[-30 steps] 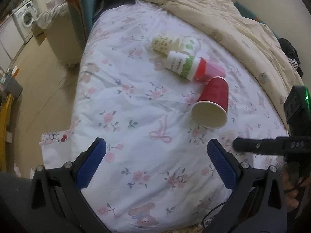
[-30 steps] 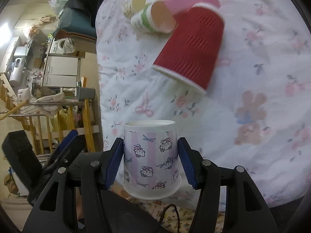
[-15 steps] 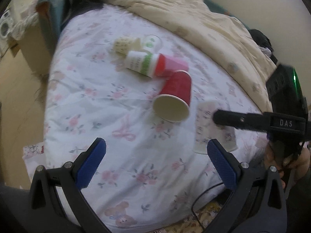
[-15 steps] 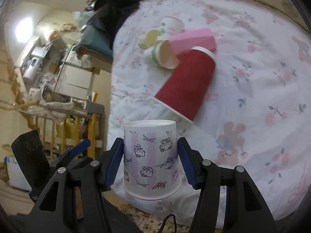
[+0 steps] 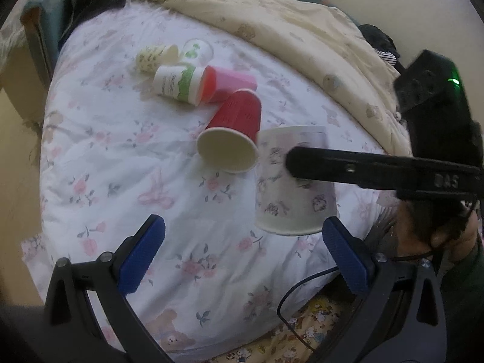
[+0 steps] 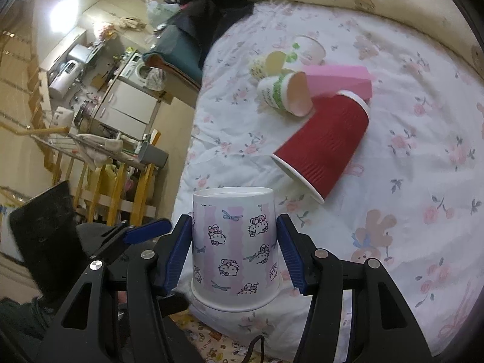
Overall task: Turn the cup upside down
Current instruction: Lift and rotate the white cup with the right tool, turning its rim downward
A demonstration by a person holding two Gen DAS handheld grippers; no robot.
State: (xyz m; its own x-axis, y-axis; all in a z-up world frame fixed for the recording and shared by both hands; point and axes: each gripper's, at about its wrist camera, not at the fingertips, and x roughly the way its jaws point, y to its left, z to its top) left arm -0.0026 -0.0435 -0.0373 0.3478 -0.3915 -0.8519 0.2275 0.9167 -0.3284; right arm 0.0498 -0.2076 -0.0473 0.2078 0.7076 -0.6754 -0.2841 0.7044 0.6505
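Observation:
My right gripper (image 6: 234, 252) is shut on a white Hello Kitty paper cup (image 6: 236, 248), held upside down with its rim at the bottom, just above the floral bed sheet (image 6: 408, 181). In the left wrist view the same cup (image 5: 293, 181) hangs at the right with the right gripper's black finger (image 5: 378, 166) across it. My left gripper (image 5: 242, 254) is open and empty over the sheet's near part. A red cup (image 5: 234, 137) lies on its side, mouth toward me, just left of the held cup.
Beyond the red cup lie a pink cup (image 5: 231, 83), a white-and-green cup (image 5: 178, 83), a yellow-patterned cup (image 5: 154, 57) and a clear cup (image 5: 196, 50). A beige duvet (image 5: 272, 18) covers the far side. The bed's edge (image 6: 193, 151) drops to floor and furniture on the left.
The right gripper has carried the upside-down Hello Kitty cup forward and left, closer to the red cup. The left gripper has shifted its view rightward and stays open.

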